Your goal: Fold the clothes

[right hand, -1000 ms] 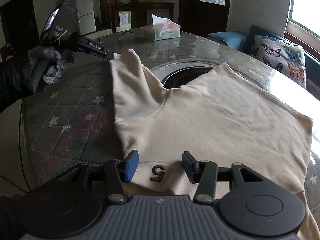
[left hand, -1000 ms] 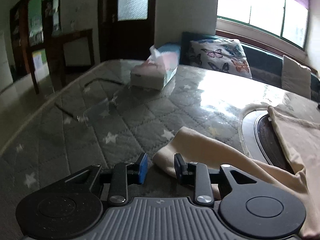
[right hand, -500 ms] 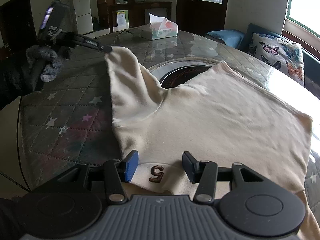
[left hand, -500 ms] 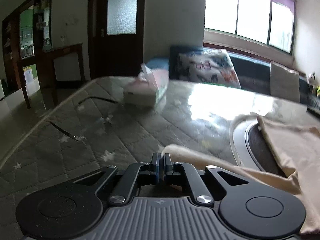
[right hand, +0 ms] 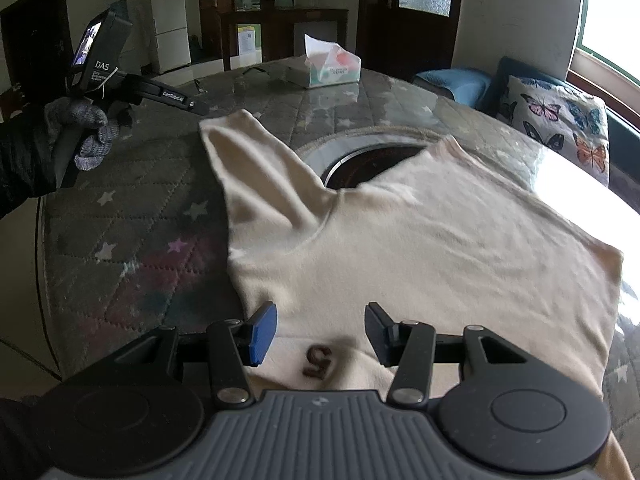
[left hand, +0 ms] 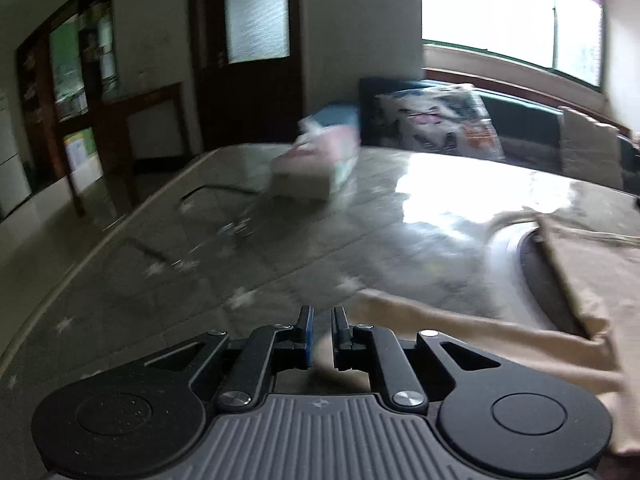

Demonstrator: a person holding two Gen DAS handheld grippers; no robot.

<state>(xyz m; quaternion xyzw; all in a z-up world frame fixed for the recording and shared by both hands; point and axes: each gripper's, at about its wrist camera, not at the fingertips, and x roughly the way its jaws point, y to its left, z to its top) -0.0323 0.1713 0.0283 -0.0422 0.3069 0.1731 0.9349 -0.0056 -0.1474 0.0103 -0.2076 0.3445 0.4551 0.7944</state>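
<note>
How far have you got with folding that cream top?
Barely begun. Done: the cream top lies spread flat on the table, one sleeve straightened. In hand: the left gripper by the cuff, jaws just opening, nothing clearly pinched. Left: every fold; the right gripper hovers open above it.

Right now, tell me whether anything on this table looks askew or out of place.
The cream shirt lies partly over the round recess in the table top, so that part of it is not resting flat. One sleeve juts out at an angle from the body. Nothing looks spilled or damaged.
</note>
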